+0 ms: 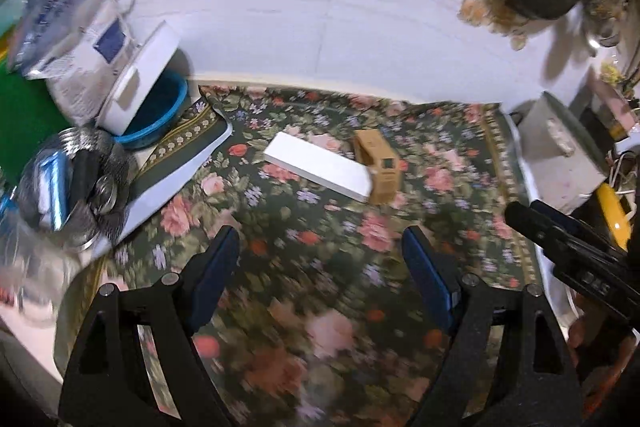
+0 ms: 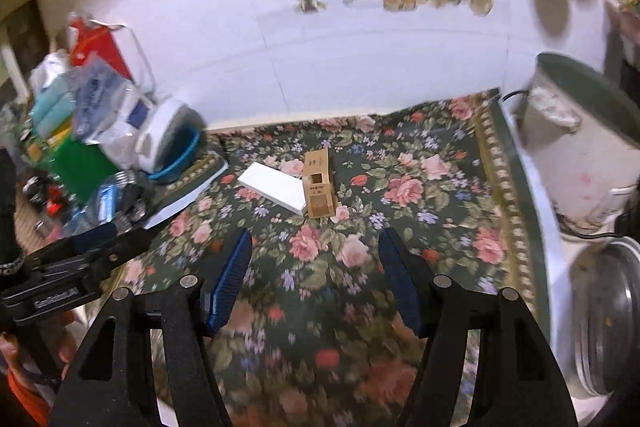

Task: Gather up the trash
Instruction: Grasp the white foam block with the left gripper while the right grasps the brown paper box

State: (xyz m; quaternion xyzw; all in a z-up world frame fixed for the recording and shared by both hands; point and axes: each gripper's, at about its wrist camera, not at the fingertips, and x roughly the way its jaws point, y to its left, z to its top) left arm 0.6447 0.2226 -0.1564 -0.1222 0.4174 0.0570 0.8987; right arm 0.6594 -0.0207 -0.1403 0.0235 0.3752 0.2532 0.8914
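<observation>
Fingers of both the left gripper (image 1: 320, 251) and right gripper (image 2: 316, 251) gape empty above the floral cloth (image 1: 320, 267); mid-frame, a white box (image 1: 320, 171) touches a brown carton (image 1: 378, 165), with a blue bowl (image 1: 160, 123) at left.

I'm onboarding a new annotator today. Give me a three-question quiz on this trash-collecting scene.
1. True or false: the flat white rectangular box touches the brown cardboard carton.
2. What lies under both? A) floral tablecloth B) bare wood
3. Fill in: the left tool holds ____.

Key: 1 true; 2 A, the floral tablecloth; 3 nothing, and its jaws stand open.
</observation>
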